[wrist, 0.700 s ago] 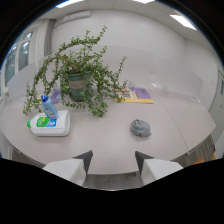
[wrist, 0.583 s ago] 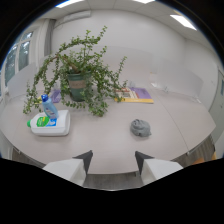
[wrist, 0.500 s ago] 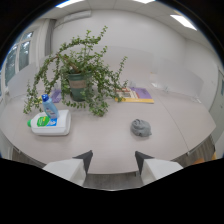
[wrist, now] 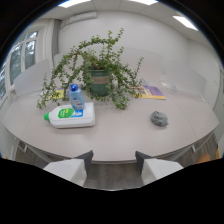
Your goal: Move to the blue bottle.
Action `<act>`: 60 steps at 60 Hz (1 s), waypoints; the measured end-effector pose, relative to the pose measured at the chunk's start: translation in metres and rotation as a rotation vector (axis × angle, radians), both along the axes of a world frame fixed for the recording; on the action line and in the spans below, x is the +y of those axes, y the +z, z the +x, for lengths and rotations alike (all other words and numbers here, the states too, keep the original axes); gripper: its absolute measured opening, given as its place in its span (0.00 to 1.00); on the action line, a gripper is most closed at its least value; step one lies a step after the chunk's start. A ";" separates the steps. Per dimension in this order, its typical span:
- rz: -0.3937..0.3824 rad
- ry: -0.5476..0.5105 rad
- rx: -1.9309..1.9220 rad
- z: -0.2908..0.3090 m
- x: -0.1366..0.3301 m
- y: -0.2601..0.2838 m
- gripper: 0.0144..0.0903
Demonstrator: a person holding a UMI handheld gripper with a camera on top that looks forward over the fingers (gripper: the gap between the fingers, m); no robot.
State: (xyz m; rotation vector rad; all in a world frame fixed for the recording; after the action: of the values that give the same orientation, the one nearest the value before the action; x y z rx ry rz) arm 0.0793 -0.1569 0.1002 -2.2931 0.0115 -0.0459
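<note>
A small blue bottle [wrist: 76, 97] with a pale cap stands upright on the white table [wrist: 125, 135], beyond my fingers and to their left. It stands right behind a white jug [wrist: 72, 116] with a green label that lies on its side. My gripper [wrist: 113, 167] is open, nothing between its fingers [wrist: 70, 170], and it hangs just off the table's near edge.
A big potted plant [wrist: 98, 75] with long drooping stems stands behind the bottle, mid-table. A small grey object [wrist: 159, 118] lies to the right. Papers and a purple sheet [wrist: 150, 92] lie at the far right. Windows line the left wall.
The view has swung left: bottle, jug and plant have shifted right toward the centre, now closer to being ahead of my fingers. The fingers stay open.
</note>
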 end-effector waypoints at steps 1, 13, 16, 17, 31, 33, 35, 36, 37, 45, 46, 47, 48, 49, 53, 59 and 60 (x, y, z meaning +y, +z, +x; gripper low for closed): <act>0.000 0.005 0.004 -0.007 -0.002 -0.001 0.91; -0.002 0.074 0.052 -0.094 -0.015 -0.015 0.93; 0.002 0.083 0.056 -0.110 -0.015 -0.017 0.93; 0.003 0.086 0.058 -0.114 -0.014 -0.018 0.93; 0.048 0.094 0.043 -0.139 0.020 -0.019 0.93; 0.054 0.094 0.037 -0.138 0.026 -0.018 0.93; 0.066 0.094 0.034 -0.139 0.034 -0.018 0.92; 0.071 0.093 0.032 -0.139 0.038 -0.018 0.92; 0.075 0.092 0.030 -0.139 0.042 -0.019 0.92; 0.113 0.085 0.018 -0.135 0.074 -0.018 0.92; 0.117 0.084 0.017 -0.135 0.078 -0.018 0.93; 0.119 0.084 0.017 -0.134 0.082 -0.019 0.93; 0.118 0.083 0.016 -0.134 0.086 -0.019 0.92; 0.119 0.082 0.017 -0.133 0.089 -0.020 0.92; 0.126 0.077 0.018 -0.131 0.103 -0.022 0.92; 0.143 0.068 0.021 -0.130 0.122 -0.023 0.93; 0.146 0.066 0.022 -0.129 0.125 -0.023 0.92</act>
State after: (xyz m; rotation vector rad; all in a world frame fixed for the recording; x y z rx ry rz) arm -0.0499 -0.0315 0.0770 -2.1465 -0.0478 0.0140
